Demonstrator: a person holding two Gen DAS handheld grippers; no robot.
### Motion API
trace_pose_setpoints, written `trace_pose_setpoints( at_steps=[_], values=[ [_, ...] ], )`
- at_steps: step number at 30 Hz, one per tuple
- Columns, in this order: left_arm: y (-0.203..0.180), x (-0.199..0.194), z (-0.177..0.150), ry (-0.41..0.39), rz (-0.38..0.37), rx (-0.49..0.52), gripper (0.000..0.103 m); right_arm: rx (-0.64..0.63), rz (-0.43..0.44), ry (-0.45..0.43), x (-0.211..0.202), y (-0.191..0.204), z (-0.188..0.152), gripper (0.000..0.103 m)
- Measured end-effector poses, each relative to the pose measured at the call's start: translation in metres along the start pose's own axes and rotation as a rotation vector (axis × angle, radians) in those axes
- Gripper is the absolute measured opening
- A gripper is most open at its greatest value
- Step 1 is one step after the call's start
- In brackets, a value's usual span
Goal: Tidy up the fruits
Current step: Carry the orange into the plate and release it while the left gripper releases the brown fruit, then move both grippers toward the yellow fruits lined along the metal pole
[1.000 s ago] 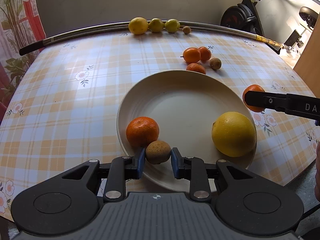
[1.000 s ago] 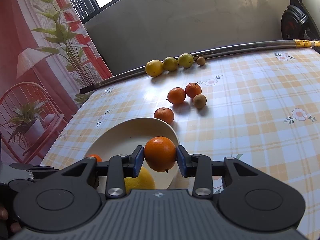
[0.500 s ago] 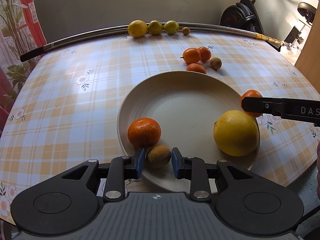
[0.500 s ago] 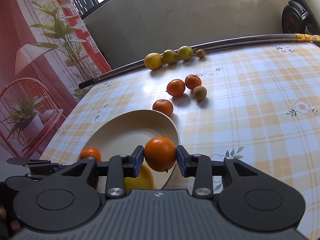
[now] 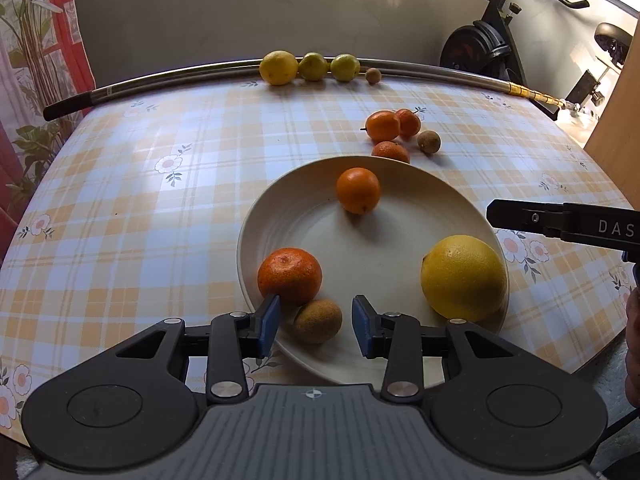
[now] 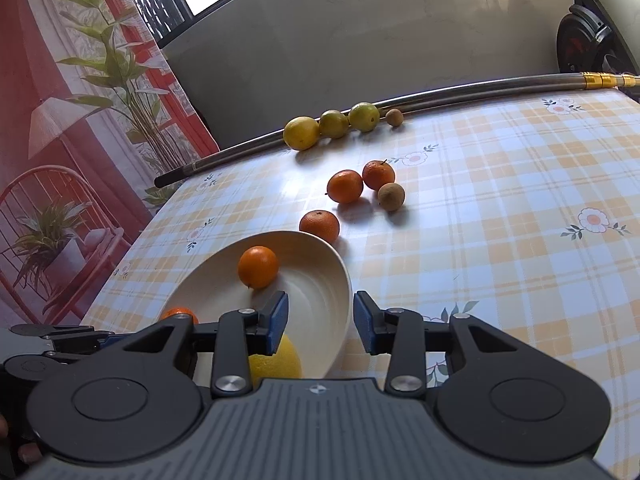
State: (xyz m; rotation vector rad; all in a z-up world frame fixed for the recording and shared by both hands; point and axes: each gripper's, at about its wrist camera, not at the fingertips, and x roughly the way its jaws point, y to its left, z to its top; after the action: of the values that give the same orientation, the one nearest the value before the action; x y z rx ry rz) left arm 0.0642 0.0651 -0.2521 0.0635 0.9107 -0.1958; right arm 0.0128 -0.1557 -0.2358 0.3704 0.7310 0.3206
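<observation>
Cream plate sits on the checked desk. On it lie a big yellow fruit, two oranges and a small brown fruit. The left tongs are spread wide around the brown fruit, not touching it. The right tongs are spread too, holding nothing, over the plate's rim. More oranges lie just past the plate, and lemons lie at the far edge.

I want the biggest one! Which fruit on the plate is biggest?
The big yellow fruit at the plate's right edge; both oranges and the little brown fruit are smaller.
</observation>
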Motion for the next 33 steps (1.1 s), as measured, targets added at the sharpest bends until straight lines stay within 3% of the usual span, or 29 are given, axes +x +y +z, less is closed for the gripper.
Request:
trace_pose_setpoints(
  at_steps=[16,33],
  values=[
    [0.026,-0.021,0.015,-0.08,-0.046,-0.126,0.046,0.004,-0.031,-0.043,-0.011,-0.007,0.008,0.04],
    [0.092,-0.056,0.082,-0.236,0.045,-0.268,0.049,0.035,-0.124,-0.2,-0.044,-0.049,0.059,0.04]
  ],
)
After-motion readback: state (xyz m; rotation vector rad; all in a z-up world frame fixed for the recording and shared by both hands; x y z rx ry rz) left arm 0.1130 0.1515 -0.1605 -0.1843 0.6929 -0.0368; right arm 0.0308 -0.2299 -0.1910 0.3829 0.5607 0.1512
